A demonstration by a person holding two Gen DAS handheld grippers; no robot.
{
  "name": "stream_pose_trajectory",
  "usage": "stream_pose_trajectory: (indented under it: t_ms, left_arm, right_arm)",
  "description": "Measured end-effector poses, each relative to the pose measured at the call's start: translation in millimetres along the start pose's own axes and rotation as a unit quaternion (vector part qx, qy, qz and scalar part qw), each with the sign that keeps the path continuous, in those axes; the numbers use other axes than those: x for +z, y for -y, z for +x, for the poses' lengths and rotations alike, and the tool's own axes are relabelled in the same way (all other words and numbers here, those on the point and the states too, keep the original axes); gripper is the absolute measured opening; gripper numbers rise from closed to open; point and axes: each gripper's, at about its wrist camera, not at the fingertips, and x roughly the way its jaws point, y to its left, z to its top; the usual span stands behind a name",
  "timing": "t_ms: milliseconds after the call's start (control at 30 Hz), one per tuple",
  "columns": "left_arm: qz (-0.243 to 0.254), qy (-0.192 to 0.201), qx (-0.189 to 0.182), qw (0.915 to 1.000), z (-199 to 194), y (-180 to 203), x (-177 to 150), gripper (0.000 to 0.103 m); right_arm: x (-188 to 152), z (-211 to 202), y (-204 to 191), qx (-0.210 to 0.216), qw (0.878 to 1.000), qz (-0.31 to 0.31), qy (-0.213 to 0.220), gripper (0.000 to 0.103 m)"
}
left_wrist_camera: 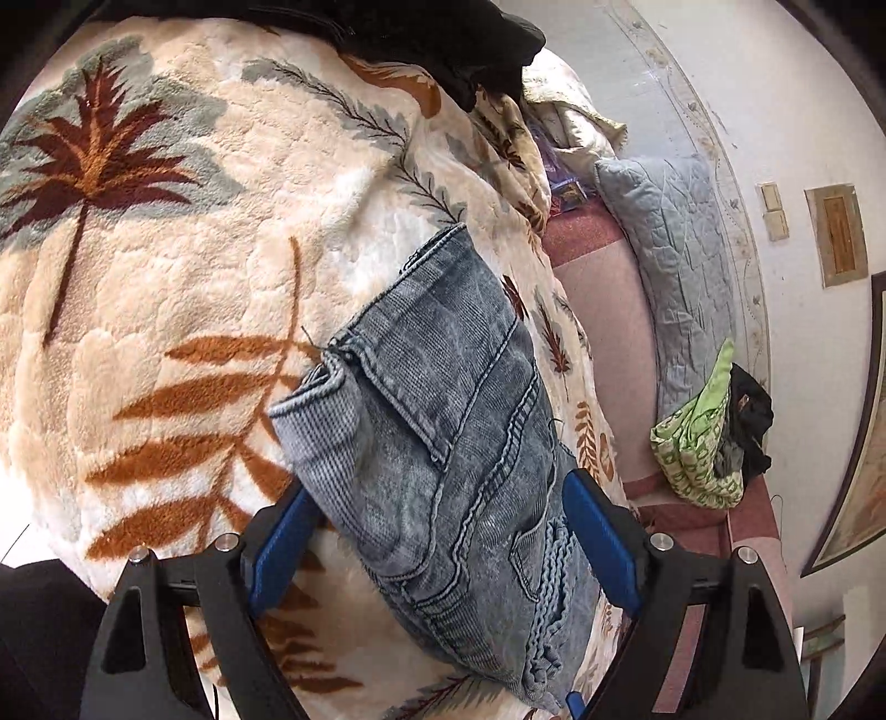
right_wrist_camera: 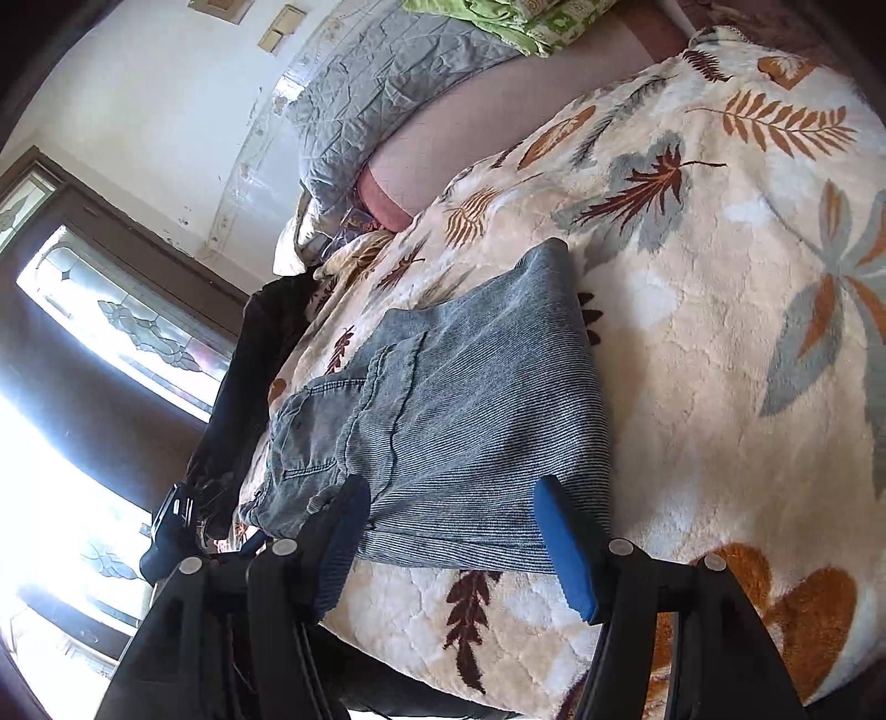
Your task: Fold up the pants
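Blue-grey denim pants (left_wrist_camera: pixel 448 443) lie folded into a compact stack on a cream leaf-patterned blanket (left_wrist_camera: pixel 183 266). In the left wrist view my left gripper (left_wrist_camera: pixel 437 543) is open, its blue pads on either side of the waistband end with the braided cord. In the right wrist view the pants (right_wrist_camera: pixel 459 399) show their folded leg side and a back pocket. My right gripper (right_wrist_camera: pixel 451 531) is open, its fingers straddling the near folded edge without closing on it.
The blanket (right_wrist_camera: pixel 720 343) covers a bed. A grey quilted pillow (left_wrist_camera: pixel 675 266) and a green cloth (left_wrist_camera: pixel 703 443) lie on pink bedding beyond it. A black garment (left_wrist_camera: pixel 443 44) lies at the blanket's far end. A window (right_wrist_camera: pixel 111 332) is at the left.
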Motion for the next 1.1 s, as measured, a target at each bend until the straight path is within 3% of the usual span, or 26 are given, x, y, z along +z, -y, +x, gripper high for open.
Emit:
stream_pose_trajectory:
  t_ms: [67, 100, 133, 233, 333, 500, 600, 700, 800, 967, 1033, 1100]
  left_arm:
    - [0.004, -0.003, 0.022, 0.9997, 5.6, -1.8, 3.5, 0.057]
    - [0.007, -0.006, 0.032, 0.9994, 8.8, -3.9, 3.7, 0.039]
    - [0.010, -0.005, 0.037, 0.9993, 10.4, -6.9, 3.4, 0.034]
    - [0.009, -0.002, 0.022, 0.9997, 9.6, -14.7, 3.1, 0.028]
    - [0.014, 0.000, 0.016, 0.9998, 9.1, -15.7, 2.8, 0.025]
    - [0.036, 0.002, 0.011, 0.9993, 7.4, -12.3, 1.7, 0.022]
    - [0.042, 0.002, 0.005, 0.9991, 7.3, -11.8, 2.9, 0.022]
    - [0.047, 0.001, 0.002, 0.9989, 8.2, -12.5, 4.7, 0.022]
    - [0.054, 0.003, 0.002, 0.9985, 8.8, -9.6, 5.6, 0.022]
    - [0.059, 0.008, 0.009, 0.9982, 8.4, -8.0, 4.0, 0.022]
    - [0.068, 0.011, 0.013, 0.9976, 8.4, -4.8, 2.4, 0.022]
    - [0.081, 0.018, 0.027, 0.9962, 7.9, 0.4, -0.1, 0.022]
  right_arm:
    - [-0.1, 0.6, -2.7, -0.007, 1.000, -0.006, -0.002, 0.065]
    - [0.2, 1.3, -5.0, -0.013, 1.000, -0.009, -0.005, 0.065]
    - [1.2, 2.9, -8.4, -0.018, 1.000, -0.012, -0.012, 0.065]
    - [10.8, 10.7, -32.4, -0.006, 0.999, -0.023, -0.040, 0.065]
    - [32.7, 37.0, -82.2, 0.007, 0.995, -0.057, -0.086, 0.065]
    - [64.5, 143.9, -177.3, 0.051, 0.974, -0.079, -0.206, 0.066]
    - [72.1, 221.1, -192.8, 0.009, 0.966, -0.038, -0.254, 0.066]
    - [53.9, 280.9, -162.2, -0.053, 0.947, 0.063, -0.311, 0.067]
    - [56.2, 281.5, -171.3, -0.048, 0.949, 0.056, -0.305, 0.078]
    - [61.4, 245.7, -183.7, -0.049, 0.960, 0.032, -0.275, 0.078]
    - [47.6, 262.1, -167.9, -0.081, 0.947, 0.030, -0.308, 0.078]
    - [47.4, 264.1, -158.8, -0.064, 0.952, 0.046, -0.295, 0.080]
